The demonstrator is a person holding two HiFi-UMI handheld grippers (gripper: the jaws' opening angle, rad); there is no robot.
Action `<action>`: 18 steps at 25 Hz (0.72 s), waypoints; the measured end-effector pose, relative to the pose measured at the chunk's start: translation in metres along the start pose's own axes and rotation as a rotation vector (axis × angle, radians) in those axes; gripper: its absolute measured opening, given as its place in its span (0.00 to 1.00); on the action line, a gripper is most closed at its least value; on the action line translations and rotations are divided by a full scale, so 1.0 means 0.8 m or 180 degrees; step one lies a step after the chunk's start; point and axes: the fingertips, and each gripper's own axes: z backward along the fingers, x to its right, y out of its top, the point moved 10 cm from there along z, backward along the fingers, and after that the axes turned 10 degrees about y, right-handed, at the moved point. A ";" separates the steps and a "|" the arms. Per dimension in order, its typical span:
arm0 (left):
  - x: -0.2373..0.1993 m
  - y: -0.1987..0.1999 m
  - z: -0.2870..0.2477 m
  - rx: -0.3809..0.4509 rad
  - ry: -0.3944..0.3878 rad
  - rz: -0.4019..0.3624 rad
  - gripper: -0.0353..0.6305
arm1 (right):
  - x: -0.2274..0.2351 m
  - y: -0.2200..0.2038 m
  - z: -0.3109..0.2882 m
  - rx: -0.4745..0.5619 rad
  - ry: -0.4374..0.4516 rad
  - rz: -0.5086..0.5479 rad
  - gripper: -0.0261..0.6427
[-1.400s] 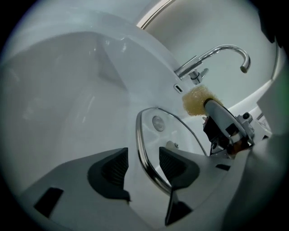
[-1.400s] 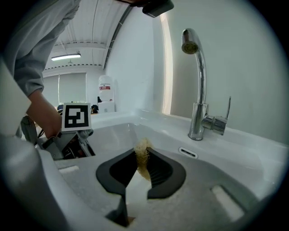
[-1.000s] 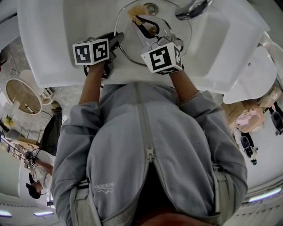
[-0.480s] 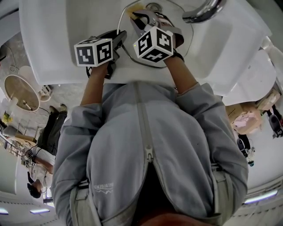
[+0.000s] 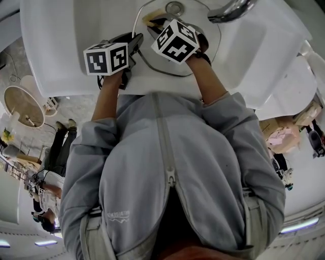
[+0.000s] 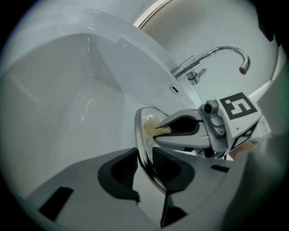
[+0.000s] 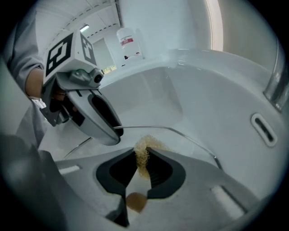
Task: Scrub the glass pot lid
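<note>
A round glass pot lid (image 5: 152, 60) with a metal rim lies tilted in the white sink (image 5: 56, 45). My left gripper (image 5: 135, 44) is shut on the lid's near-left rim; in the left gripper view (image 6: 145, 163) the rim (image 6: 140, 131) runs between its pads. My right gripper (image 5: 158, 22) is shut on a tan fibre scrubber (image 5: 151, 15) and reaches over the lid toward its far side. The scrubber (image 7: 143, 153) sticks out between the pads and rests against the glass (image 7: 180, 137). The lid's knob is hidden.
The chrome faucet (image 5: 231, 10) arches over the sink's far right, and the drain (image 5: 174, 7) lies just beyond the lid. A clear bottle (image 7: 128, 43) stands on the sink's ledge. The person's grey jacket fills the lower head view, close against the sink's front edge.
My right gripper has moved farther into the sink, from the lid's near side toward the drain, and tipped downward with the scrubber. The left gripper and the lid have stayed put.
</note>
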 end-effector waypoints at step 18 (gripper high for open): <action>0.000 -0.002 -0.006 -0.0018 0.0054 -0.0011 0.20 | -0.095 -0.037 0.024 -0.0067 0.1141 -0.0421 0.12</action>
